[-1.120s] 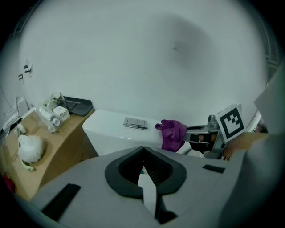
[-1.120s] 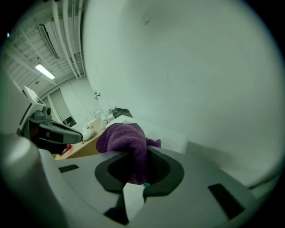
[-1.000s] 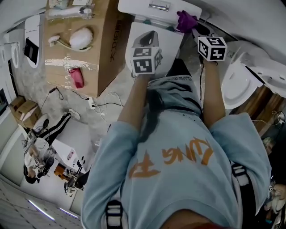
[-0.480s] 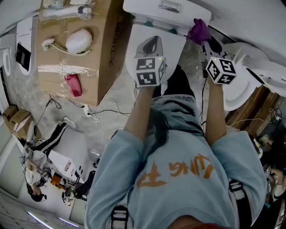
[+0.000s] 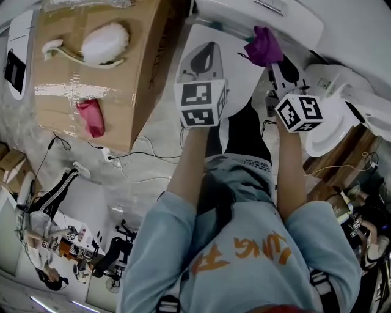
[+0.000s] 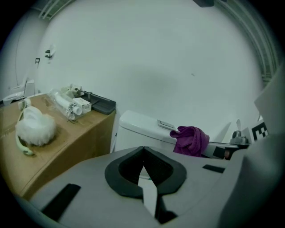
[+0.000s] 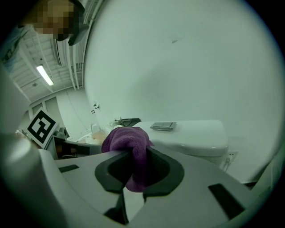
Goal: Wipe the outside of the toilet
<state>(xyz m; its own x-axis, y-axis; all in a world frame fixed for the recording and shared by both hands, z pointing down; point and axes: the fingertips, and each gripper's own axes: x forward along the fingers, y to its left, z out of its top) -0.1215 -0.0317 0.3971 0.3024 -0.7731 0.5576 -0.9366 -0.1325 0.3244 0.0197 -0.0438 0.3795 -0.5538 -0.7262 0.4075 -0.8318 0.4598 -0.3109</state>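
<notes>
1. One toilet [image 5: 287, 15] is seen ahead, its lid down and its white tank [image 6: 138, 127] set against the wall.
2. One purple cloth [image 5: 264, 47] is counted; it is bunched at the right part of the tank's front edge, though contact with the tank cannot be confirmed.
3. Two grippers are held, one in each hand, each bearing one marker cube.
4. The left gripper [image 5: 208, 49] is clenched: in the left gripper view its jaw tips [image 6: 143, 151] are pressed together with nothing between them.
5. The right gripper [image 5: 272, 61] is clamped on the purple cloth [image 7: 129, 142], which is pinched between the jaws and bulges above them.
6. One cardboard box [image 5: 91, 73] is stood just left of the toilet; one white puff [image 5: 105, 43] and one pink item [image 5: 90, 117] are laid on its top.
7. Both forearms are stretched forward, roughly parallel, from light blue sleeves.
8. The left gripper is held over the toilet lid, pointed at the tank.
9. The right gripper is held to the right of the lid, its tips raised toward the tank.
</notes>
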